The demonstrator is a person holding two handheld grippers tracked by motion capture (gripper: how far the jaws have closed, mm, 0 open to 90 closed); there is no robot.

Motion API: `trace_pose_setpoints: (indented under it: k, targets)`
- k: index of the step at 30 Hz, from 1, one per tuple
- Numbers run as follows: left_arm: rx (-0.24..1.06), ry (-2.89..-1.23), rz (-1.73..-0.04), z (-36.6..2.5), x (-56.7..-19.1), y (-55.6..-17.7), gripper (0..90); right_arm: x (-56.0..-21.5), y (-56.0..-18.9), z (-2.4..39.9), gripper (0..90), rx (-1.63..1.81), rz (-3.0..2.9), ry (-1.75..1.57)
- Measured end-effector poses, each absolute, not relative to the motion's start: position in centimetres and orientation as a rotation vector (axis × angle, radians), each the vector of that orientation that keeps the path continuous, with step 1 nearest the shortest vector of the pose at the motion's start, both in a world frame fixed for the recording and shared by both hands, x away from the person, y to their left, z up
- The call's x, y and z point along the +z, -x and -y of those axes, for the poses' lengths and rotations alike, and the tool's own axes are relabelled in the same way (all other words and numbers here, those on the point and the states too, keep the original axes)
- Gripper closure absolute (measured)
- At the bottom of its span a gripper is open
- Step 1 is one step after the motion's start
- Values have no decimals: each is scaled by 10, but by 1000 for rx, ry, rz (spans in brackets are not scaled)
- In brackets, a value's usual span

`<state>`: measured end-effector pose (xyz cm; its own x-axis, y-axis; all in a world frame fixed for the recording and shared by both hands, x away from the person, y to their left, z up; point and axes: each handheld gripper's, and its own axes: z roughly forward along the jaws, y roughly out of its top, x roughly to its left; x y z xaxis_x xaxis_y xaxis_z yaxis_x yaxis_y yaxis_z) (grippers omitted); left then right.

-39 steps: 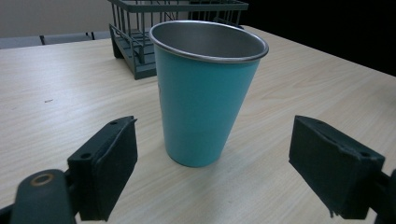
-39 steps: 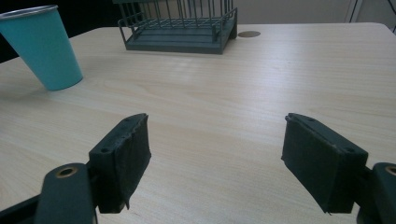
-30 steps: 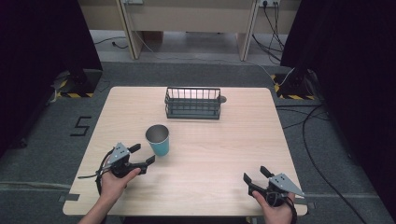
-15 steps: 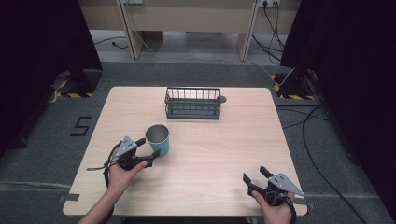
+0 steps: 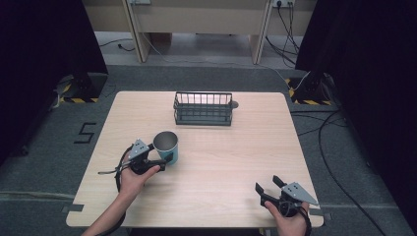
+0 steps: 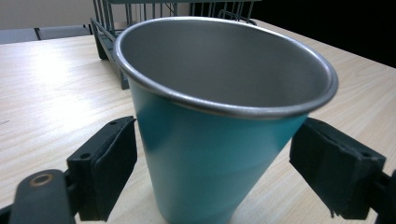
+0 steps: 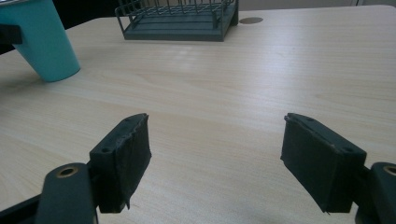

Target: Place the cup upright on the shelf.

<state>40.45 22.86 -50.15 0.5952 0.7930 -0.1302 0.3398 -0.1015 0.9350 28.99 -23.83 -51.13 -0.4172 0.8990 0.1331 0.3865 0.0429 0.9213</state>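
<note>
A teal metal cup [image 5: 167, 146] with a silver rim stands upright on the wooden table [image 5: 236, 157], left of centre. My left gripper [image 5: 161, 158] is open, and its jaws flank the lower part of the cup. In the left gripper view the cup [image 6: 210, 140] sits between the two black pads [image 6: 109, 163], with a small gap on each side. My right gripper [image 5: 267, 184] rests open near the front right edge with nothing between its jaws. In the right gripper view my right gripper [image 7: 215, 158] faces bare table, and the cup [image 7: 44, 39] is far off at the upper left.
A dark wire basket [image 5: 202, 109] stands empty at the back middle of the table, and its bars rise behind the cup [image 6: 140, 9]. A small round hole in the tabletop [image 5: 234, 104] lies beside the basket's right end. Cables run across the floor beyond the table.
My left gripper has moved forward and to the right, up to the cup, so its jaws now stand on either side of it. The right gripper and the cup have stayed put.
</note>
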Motion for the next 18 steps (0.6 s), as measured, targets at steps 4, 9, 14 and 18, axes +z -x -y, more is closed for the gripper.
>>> trace_pose_setpoints:
  k: [4, 9, 14, 18]
  targets:
    - [499, -1690, -948, -226, -502, -408, 146, -511, -290, 238, 245, 1369, -1832, -1291]
    - [498, -1689, -948, -224, -502, -411, 145, -511, -290, 238, 246, 1369, -1832, -1291]
    - [505, -1688, -938, -224, -503, -411, 155, -511, -290, 239, 246, 1370, -1835, -1292]
    - [504, -1685, -924, -224, -504, -411, 157, -511, -291, 239, 247, 1370, -1838, -1293]
